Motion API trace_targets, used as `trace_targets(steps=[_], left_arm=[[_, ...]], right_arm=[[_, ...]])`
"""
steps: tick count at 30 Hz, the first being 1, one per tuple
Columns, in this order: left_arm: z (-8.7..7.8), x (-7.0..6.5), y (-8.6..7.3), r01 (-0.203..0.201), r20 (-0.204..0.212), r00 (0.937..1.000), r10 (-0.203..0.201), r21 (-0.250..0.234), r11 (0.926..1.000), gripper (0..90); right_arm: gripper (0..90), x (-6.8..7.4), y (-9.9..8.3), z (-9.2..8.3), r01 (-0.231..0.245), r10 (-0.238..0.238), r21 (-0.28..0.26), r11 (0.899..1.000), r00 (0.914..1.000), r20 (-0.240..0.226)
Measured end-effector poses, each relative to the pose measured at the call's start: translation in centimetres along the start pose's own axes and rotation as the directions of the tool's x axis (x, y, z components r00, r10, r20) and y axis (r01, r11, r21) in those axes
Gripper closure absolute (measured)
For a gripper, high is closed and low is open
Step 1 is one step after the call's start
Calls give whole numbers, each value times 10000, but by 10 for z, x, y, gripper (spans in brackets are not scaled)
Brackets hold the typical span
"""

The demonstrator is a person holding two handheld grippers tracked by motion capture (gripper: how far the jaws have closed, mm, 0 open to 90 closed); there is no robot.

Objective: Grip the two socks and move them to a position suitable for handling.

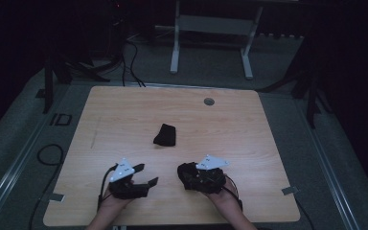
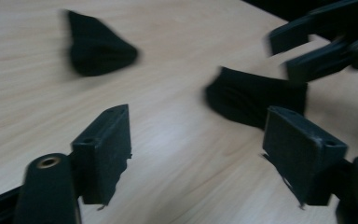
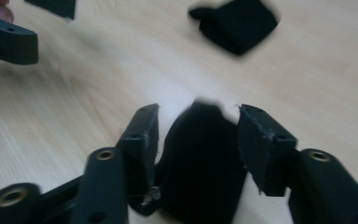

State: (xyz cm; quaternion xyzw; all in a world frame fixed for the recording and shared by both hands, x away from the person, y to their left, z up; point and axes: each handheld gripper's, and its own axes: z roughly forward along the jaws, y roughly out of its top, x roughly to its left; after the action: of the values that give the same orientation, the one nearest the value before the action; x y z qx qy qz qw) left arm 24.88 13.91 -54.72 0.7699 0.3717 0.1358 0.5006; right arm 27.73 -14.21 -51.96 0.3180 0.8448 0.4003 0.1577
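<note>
Closing in on cloth (image 3: 200, 163) between right gripper (image 3: 198, 140) jaws, parted, nothing clamped yet; left gripper (image 2: 196, 144) spread, empty; squeeze probably next.

I see a grey grommet (image 1: 209, 101) near the table's (image 1: 124, 120) far edge. Beyond it stands a white frame (image 1: 211, 28), with cables (image 1: 132, 57) on the floor.

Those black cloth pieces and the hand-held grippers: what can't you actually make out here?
- Far cloth: dim high view, blurred in both gripper views; what garment it is stays unclear.
- Near cloth: bottom edge cuts it off; right hand-held gripper straddles it, contact unclear.
- Left hand-held gripper: open; bases cropped.
</note>
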Motion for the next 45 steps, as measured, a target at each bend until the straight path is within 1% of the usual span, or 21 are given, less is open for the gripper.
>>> trace_targets(steps=[2, 5, 8, 9, 13, 15, 19, 21, 23, 24, 25, 28, 30, 32, 33, 34, 37, 38, 39, 41, 45], left_arm=[[12, -7, 3, -289, 261, 9993, 282, 269, 9992, 324], [34, -14, 9, -667, 557, 9965, 616, 934, 9934, 400], [54, -16, 12, -752, 575, 9961, 670, 1548, 9851, 455], [60, -16, 13, -796, 501, 9961, 722, 1669, 9827, 475], [78, -14, 17, -839, 919, 9936, 653, 2161, 9728, 548], [88, -13, 18, -958, 940, 9928, 745, 2475, 9641, 555], [97, -14, 22, -1009, 1027, 9917, 775, 2478, 9635, 634], [101, -16, 24, -1108, 1186, 9895, 831, 2511, 9616, 749], [103, -18, 24, -1189, 1143, 9891, 925, 2509, 9607, 849], [102, -20, 25, -1240, 1142, 9886, 979, 2503, 9602, 861], [101, -21, 25, -1138, 1171, 9893, 870, 2464, 9625, 866], [97, -22, 27, -1268, 1227, 9875, 987, 2475, 9606, 876], [93, -25, 28, -1544, 1151, 9849, 1290, 2494, 9560, 880], [90, -26, 29, -1629, 1168, 9836, 1377, 2443, 9559, 881], [88, -27, 29, -1704, 1156, 9826, 1455, 2487, 9535, 881], [86, -28, 28, -1664, 1265, 9823, 1382, 2506, 9537, 881], [81, -31, 27, -1832, 1189, 9804, 1570, 2581, 9486, 882], [79, -32, 27, -1864, 1163, 9801, 1607, 2622, 9468, 883], [78, -31, 26, -1832, 1192, 9805, 1563, 2660, 9464, 884], [75, -30, 26, -1720, 1290, 9814, 1423, 2605, 9500, 884], [76, -32, 26, -1900, 1401, 9776, 1570, 2673, 9447, 884]], right_arm=[[417, 2, -7, 8, 113, -112, 350, 9993, 9999, -26], [409, 5, -15, 17, 376, -379, 777, 9963, 9993, 34], [419, 5, -22, 26, 429, -435, 1226, 9915, 9991, 20], [436, 5, -23, 27, 402, -406, 1236, 9915, 9992, 6], [608, 8, -26, 29, 592, -631, 1173, 9913, 9976, 300], [654, 7, -26, 29, 566, -610, 1154, 9917, 9975, 355], [690, 4, -26, 28, 459, -486, 1098, 9929, 9986, 221], [697, 3, -26, 28, 363, -389, 1091, 9934, 9990, 219], [704, 3, -27, 27, 339, -369, 1071, 9937, 9990, 259], [718, 2, -27, 26, 254, -289, 1001, 9947, 9990, 331], [727, 0, -27, 24, 178, -211, 936, 9954, 9992, 344], [736, -6, -24, 15, -268, 262, 639, 9976, 9996, 111], [737, -7, -22, 9, -247, 241, 507, 9984, 9996, 121], [737, -7, -19, 3, -277, 273, 351, 9990, 9996, 121], [739, -8, -18, 0, -290, 289, 308, 9991, 9996, 51], [745, -9, -18, -2, -408, 407, 200, 9990, 9992, 17], [759, -13, -17, -9, -733, 734, 51, 9973, 9970, -251], [763, -16, -18, -12, -871, 869, -60, 9962, 9960, -210], [764, -18, -18, -15, -972, 970, -131, 9952, 9952, -161], [769, -25, -20, -19, -1228, 1225, -188, 9923, 9923, -153], [763, -33, -27, -18, -1729, 1724, -58, 9849, 9839, -474]])
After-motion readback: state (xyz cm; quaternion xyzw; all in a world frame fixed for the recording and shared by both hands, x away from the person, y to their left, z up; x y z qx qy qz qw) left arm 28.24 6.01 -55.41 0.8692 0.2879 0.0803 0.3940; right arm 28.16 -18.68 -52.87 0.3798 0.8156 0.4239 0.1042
